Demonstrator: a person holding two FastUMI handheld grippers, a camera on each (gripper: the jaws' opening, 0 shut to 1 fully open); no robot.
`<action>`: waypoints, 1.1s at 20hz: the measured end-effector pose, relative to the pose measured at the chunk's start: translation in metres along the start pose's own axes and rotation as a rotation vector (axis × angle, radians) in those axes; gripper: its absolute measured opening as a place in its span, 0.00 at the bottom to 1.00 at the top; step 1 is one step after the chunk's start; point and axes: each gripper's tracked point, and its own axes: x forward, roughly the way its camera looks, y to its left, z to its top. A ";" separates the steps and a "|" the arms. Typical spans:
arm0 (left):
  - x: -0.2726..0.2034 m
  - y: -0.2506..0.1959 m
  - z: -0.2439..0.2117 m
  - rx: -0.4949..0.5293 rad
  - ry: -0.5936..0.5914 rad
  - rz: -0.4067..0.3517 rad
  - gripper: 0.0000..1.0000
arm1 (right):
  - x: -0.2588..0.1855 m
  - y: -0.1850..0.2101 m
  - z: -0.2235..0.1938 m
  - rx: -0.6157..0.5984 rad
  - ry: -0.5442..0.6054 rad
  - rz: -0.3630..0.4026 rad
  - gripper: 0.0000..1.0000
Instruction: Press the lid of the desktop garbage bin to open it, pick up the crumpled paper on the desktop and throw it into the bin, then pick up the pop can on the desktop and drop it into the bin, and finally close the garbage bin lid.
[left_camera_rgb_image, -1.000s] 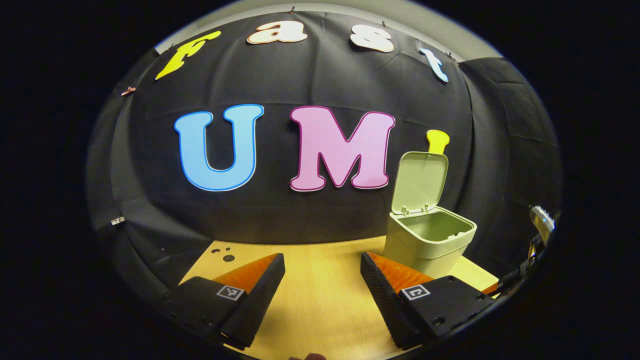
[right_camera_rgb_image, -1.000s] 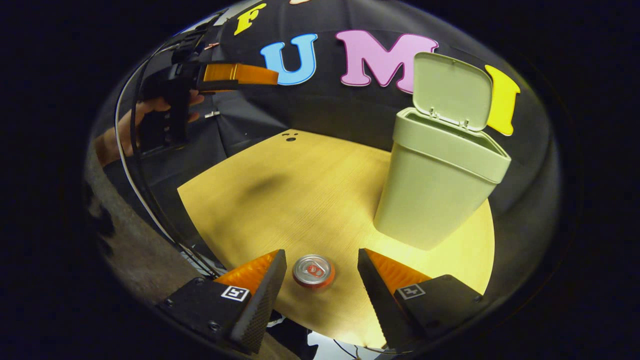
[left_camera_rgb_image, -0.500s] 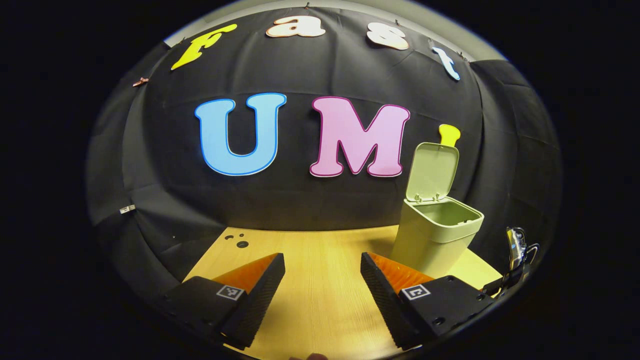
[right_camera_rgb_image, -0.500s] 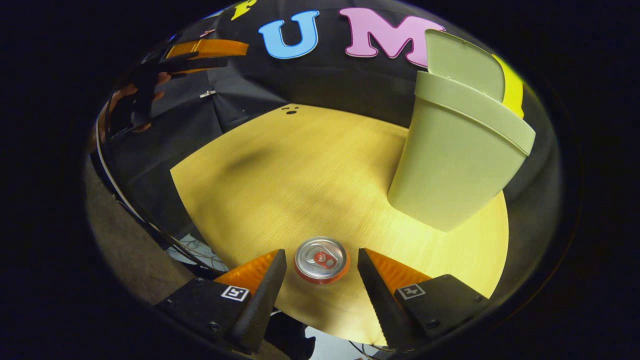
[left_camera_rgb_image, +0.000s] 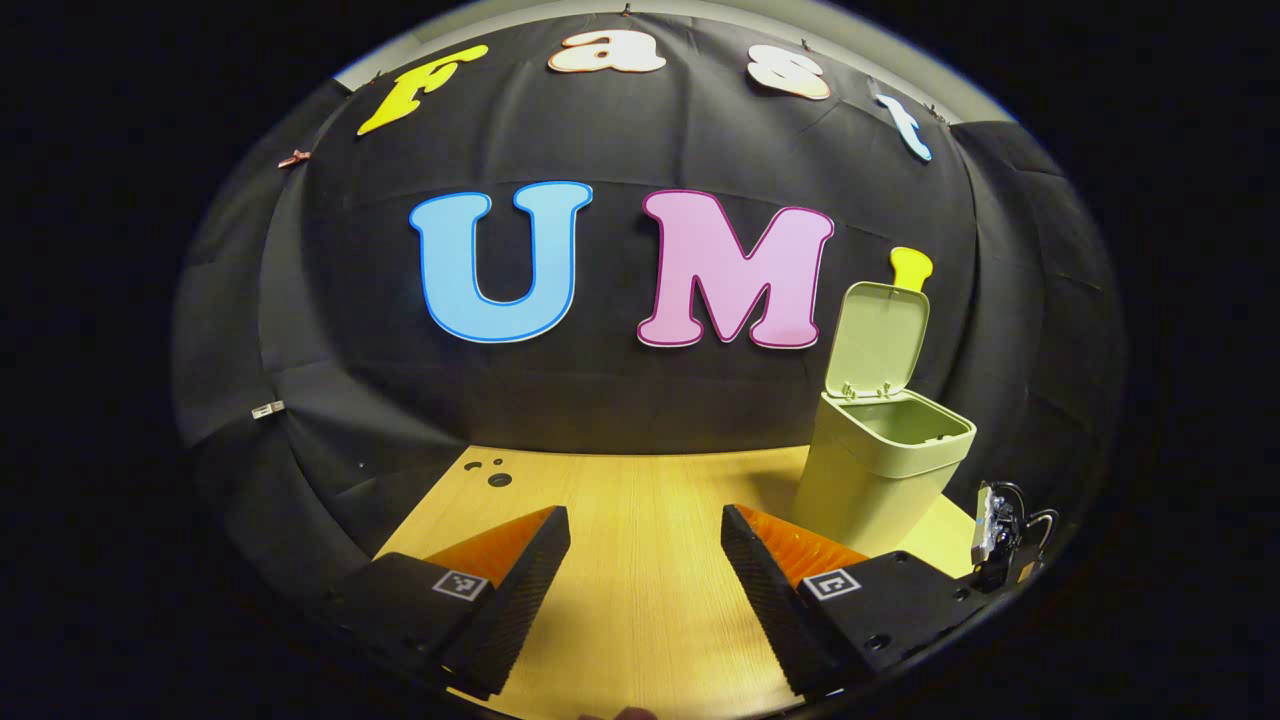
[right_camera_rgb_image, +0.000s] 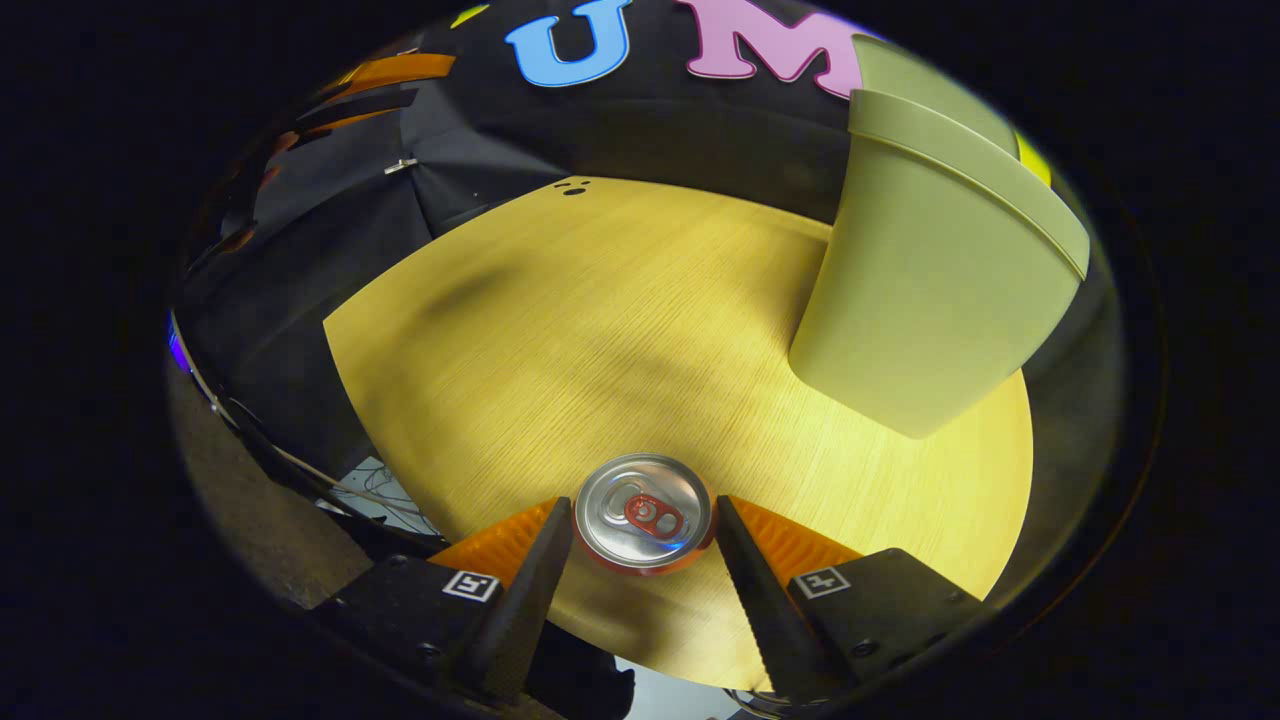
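No readable text, labels or numbers.

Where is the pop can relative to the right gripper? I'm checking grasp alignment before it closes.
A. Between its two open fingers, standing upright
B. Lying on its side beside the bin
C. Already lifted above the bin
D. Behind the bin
A: in the right gripper view the pop can stands upright on the table, top facing the camera, between the open fingers of the right gripper.

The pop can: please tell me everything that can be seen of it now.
The pop can stands upright on the wooden table, seen from above. Its top is silver metal with a red pull tab, unopened as far as I can tell; a red side shows at its lower edge. It sits between the open jaws of the right gripper, in front of the green bin. Contact is unclear.
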 end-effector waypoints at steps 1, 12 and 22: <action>0.000 0.001 0.000 -0.001 0.003 0.003 0.98 | 0.002 0.001 -0.001 0.016 -0.001 0.006 0.84; 0.012 -0.002 0.003 0.003 -0.002 -0.013 0.98 | -0.051 -0.015 0.052 0.053 -0.112 0.000 0.83; 0.031 -0.019 0.005 -0.005 -0.009 -0.060 0.98 | -0.128 -0.017 0.162 0.098 -0.359 0.048 0.83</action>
